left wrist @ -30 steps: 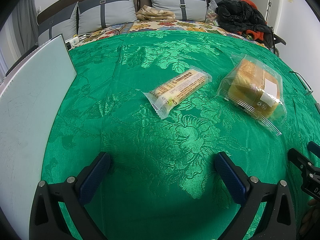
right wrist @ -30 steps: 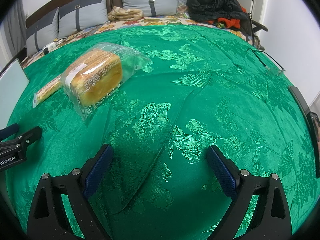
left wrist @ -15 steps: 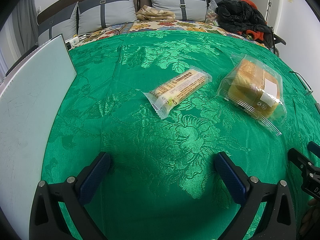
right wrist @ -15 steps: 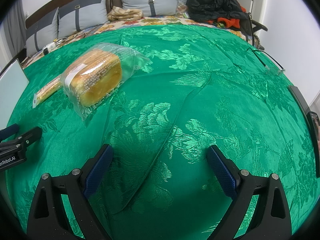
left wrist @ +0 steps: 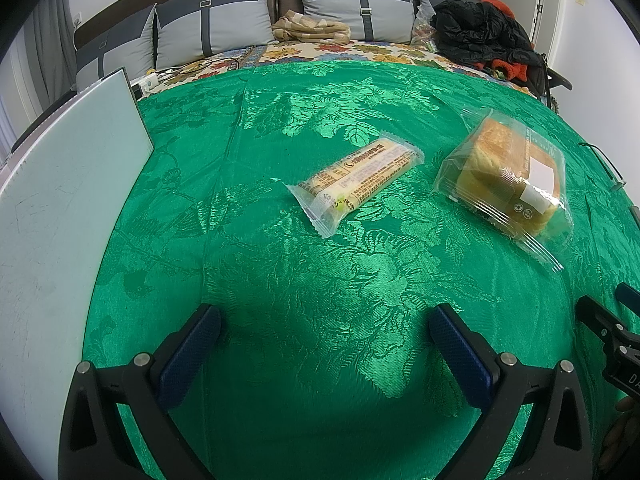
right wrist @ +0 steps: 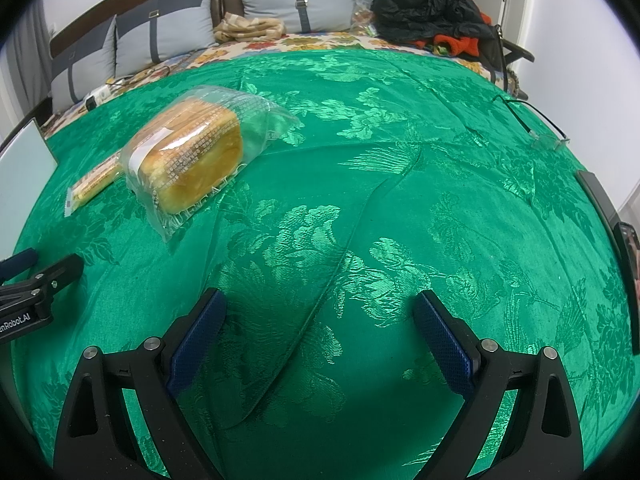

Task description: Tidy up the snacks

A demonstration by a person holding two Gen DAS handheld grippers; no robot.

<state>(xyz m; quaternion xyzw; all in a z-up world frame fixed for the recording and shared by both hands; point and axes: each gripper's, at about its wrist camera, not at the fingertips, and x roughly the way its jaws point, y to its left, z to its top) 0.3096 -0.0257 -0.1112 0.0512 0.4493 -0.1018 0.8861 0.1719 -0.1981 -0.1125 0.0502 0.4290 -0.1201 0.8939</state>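
1. A bed fills the room, spread with a shiny green floral cloth (left wrist: 304, 280); a long crease runs across the cloth in the right wrist view.
2. Grey pillows (left wrist: 356, 4) lean on the dark headboard, and a folded beige blanket (left wrist: 310, 28) lies between two of them.
3. A heap of black and orange clothing (right wrist: 432, 12) sits at the far right corner of the bed.
4. A pale flat board (left wrist: 60, 220) stands at the left edge of the bed, tilted up.
5. The left claw (left wrist: 326, 334) hangs low over bare cloth, its blue-padded fingers spread wide and gripping nothing.
6. The right claw (right wrist: 318, 318) hangs the same way just beside it, fingers apart and empty, over the crease.
7. A loaf of sliced bread in a clear bag (left wrist: 506, 174) lies on the cloth ahead of the left claw and to its right; from the right claw (left wrist: 608, 332) it sits ahead and to the left (right wrist: 192, 156).
8. A long snack bar in a clear wrapper (left wrist: 354, 180) lies just left of the loaf, apart from it, angled across the cloth, well ahead of both claws.
9. A pair of glasses (right wrist: 536, 128) lies near the right edge of the bed.
10. A white power strip (left wrist: 146, 82) with cables sits near the pillows, behind the board.
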